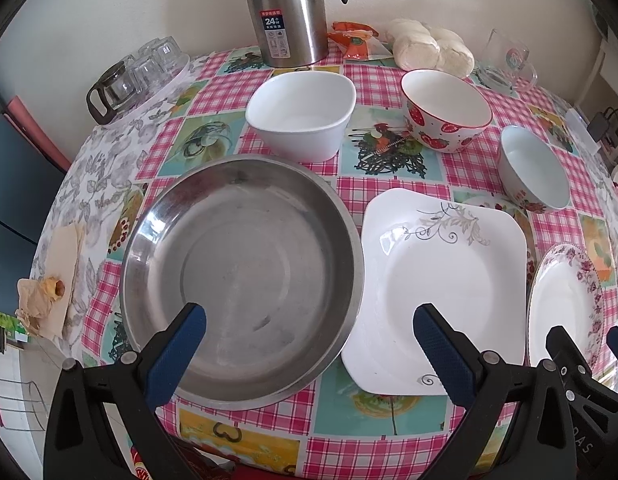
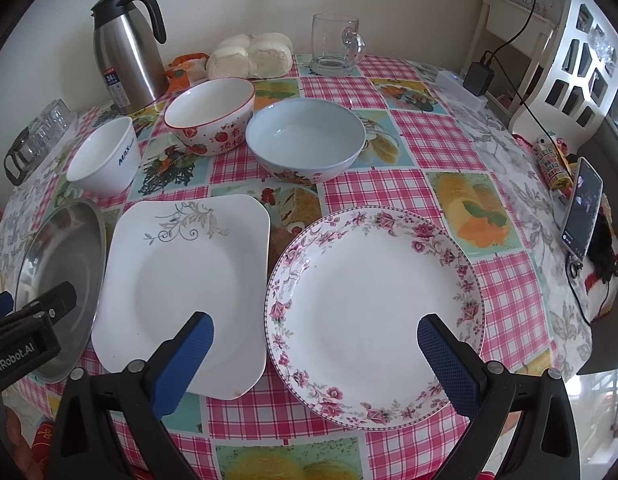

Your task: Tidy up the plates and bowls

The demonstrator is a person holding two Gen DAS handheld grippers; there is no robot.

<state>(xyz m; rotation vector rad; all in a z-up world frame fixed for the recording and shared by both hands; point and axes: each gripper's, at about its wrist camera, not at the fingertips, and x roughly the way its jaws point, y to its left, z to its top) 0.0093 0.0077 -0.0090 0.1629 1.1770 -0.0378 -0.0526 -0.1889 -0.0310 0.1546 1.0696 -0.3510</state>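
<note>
Your left gripper (image 1: 309, 320) has its fingers wide apart and holds nothing; it hovers over the near edge of the counter (image 1: 369, 64), above the steel pan (image 1: 241, 272) and the square white plate (image 1: 449, 280). Your right gripper (image 2: 315, 332) is also spread open and empty, above the round plate with pink flowers (image 2: 373, 316).

The three flat dishes lie in a front row: steel pan at the left, the square plate just beside it, the flowered plate at the right.

Behind them stand three bowls, apart from each other: a white square bowl (image 1: 303, 114), a strawberry bowl (image 1: 445, 110) and a pale blue bowl (image 2: 305, 138).

A steel thermos jug (image 1: 285, 12) stands at the back, near the wall.
</note>
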